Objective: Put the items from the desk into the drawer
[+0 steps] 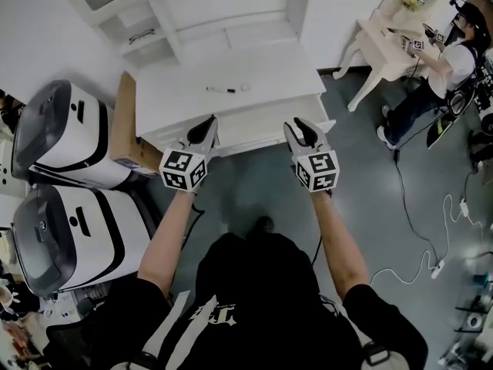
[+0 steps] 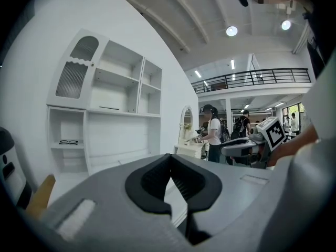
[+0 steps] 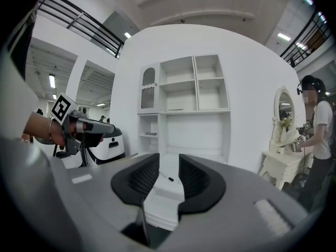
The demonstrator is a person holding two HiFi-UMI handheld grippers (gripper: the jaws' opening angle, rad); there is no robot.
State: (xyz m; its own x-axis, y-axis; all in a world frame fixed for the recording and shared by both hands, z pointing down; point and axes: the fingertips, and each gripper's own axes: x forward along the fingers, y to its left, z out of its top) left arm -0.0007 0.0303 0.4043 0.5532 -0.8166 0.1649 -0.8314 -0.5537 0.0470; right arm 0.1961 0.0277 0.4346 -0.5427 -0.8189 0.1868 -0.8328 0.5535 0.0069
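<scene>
Jaws of the left gripper (image 2: 169,157) are seen closed tip to tip, with nothing caught between the ribbed black pads. The jaws of the right gripper (image 3: 169,164) are held apart and empty; through their gap a strip of the white desk (image 1: 231,68) is framed, and on it a dark pen (image 3: 167,177) is seen.

In the head view both grippers are held side by side, level with each other and apart, just short of the desk's near edge. The pen lies on the desk top at twelve o'clock from them, well apart from both. A small pale object (image 1: 245,88) lies just beside the pen at its three o'clock end and is too small to be identified. Below the desk top, stepped white edges are seen where the drawer (image 1: 258,133) sits; whether it is pulled out cannot be told.

The shelves (image 1: 223,6) behind the desk are cut off at the top of the head view. In the left gripper view a pair of glasses (image 2: 68,142) is seen on a low shelf at nine o'clock.

At nine o'clock from the left gripper a cardboard box (image 1: 123,129) is partly hidden behind two white and grey machines (image 1: 62,133), themselves cut off by the picture's edge. At two o'clock another person (image 1: 443,68) is seen at a small white table (image 1: 385,45), and a pale cable (image 1: 431,245) lies across the grey floor at four o'clock.
</scene>
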